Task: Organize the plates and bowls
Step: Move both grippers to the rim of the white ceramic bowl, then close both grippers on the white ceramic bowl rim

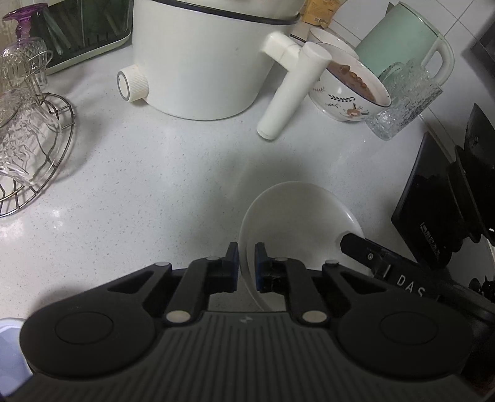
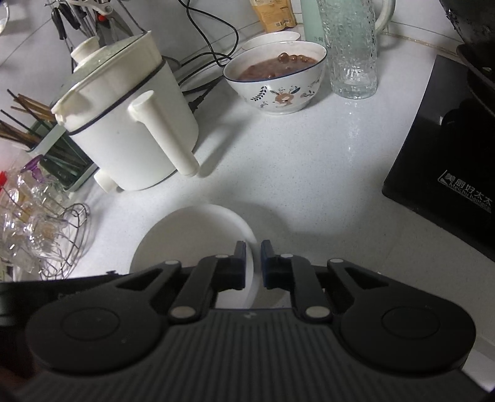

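A plain white, round ceramic bowl [image 1: 297, 216] [image 2: 191, 235] sits empty and slightly tilted above the speckled countertop, its thin rim pinched on opposite sides between two grippers' fingers.

White Chinese characters above the Latin line "Meichu haotaitai", beside a small white emblem, were printed on the near corner of the black cooktop [image 2: 445, 167]; in the left wrist view the same mark was seen only as a small unreadable patch. The white letters "DAS" were read on the black body of the right gripper [image 1: 349, 244] where it entered the left wrist view at the lower right. Small dark print was noted on the yellow packet [image 2: 275, 14] and on the pale green kettle [image 2: 312, 21] at the back, too small to be read.
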